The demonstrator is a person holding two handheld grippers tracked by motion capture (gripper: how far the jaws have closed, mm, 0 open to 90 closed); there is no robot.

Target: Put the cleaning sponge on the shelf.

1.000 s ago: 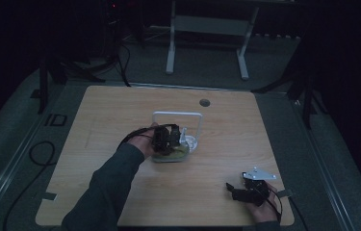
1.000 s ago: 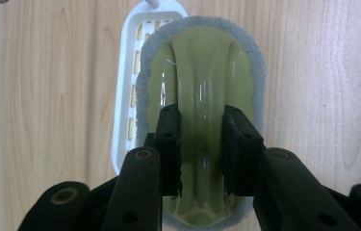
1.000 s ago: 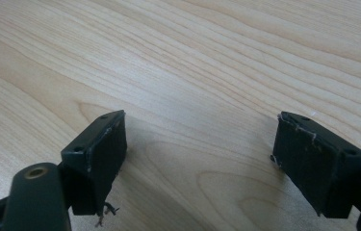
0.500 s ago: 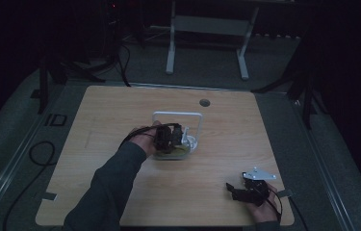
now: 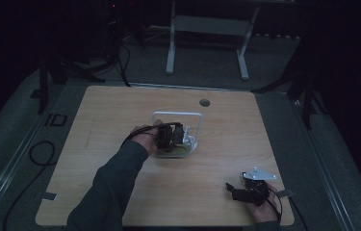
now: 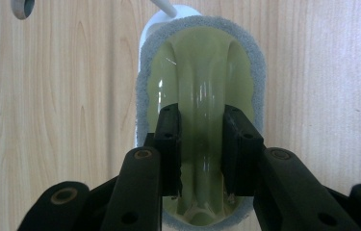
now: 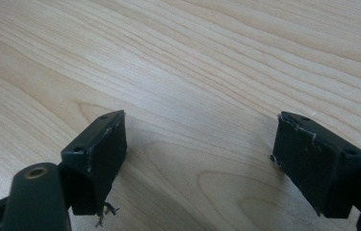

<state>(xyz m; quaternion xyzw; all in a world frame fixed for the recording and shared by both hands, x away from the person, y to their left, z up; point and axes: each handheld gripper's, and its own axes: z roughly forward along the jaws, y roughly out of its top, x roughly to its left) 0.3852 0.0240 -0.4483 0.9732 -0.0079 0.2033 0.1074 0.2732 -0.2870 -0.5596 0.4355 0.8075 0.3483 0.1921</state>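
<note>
A yellow-green translucent scrubber (image 6: 202, 62) with a grey sponge rim (image 6: 261, 72) lies on the wooden table, against a white stand (image 6: 168, 8). My left gripper (image 6: 201, 118) is shut on the scrubber's raised middle ridge, one jaw on each side. In the high view the left gripper (image 5: 171, 137) sits mid-table over the scrubber (image 5: 182, 150), in front of the white wire frame (image 5: 177, 114). My right gripper (image 5: 234, 191) rests near the table's front right edge. Its jaws stand wide apart over bare wood in the right gripper view (image 7: 199, 127), holding nothing.
A round cable hole (image 5: 204, 102) is in the table behind the frame, also seen as a cable hole (image 6: 21, 6) at the top left of the left gripper view. Cables lie on the dark floor (image 5: 38, 154) left of the table. A white-legged stand (image 5: 207, 29) is beyond it.
</note>
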